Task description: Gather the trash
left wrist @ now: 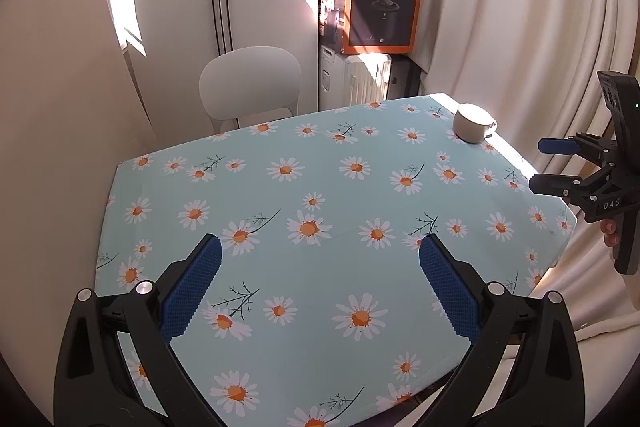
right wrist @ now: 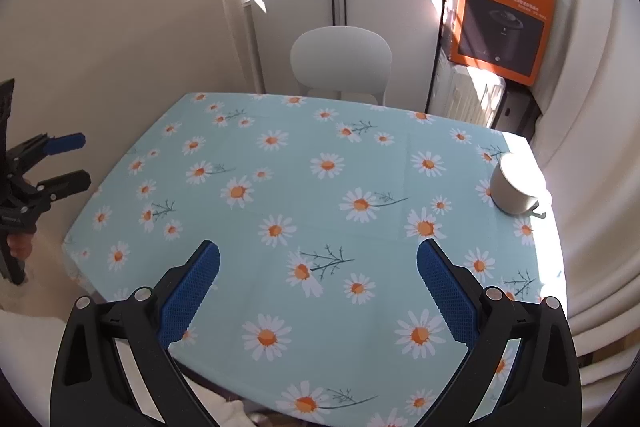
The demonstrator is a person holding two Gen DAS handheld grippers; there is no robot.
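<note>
Two grippers, left gripper [left wrist: 320,291] and right gripper [right wrist: 318,291], hover with jaws apart, empty. No trash visible on worktop [right wrist: 320,187]; only a small white container [right wrist: 514,185]. Fits trash gone or never laid out.

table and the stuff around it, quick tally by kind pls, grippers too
grippers: 2 (left gripper, right gripper), both open and empty
white cup on the daisy tablecloth: 1
white chair: 1
orange box: 1
total: 5
</note>
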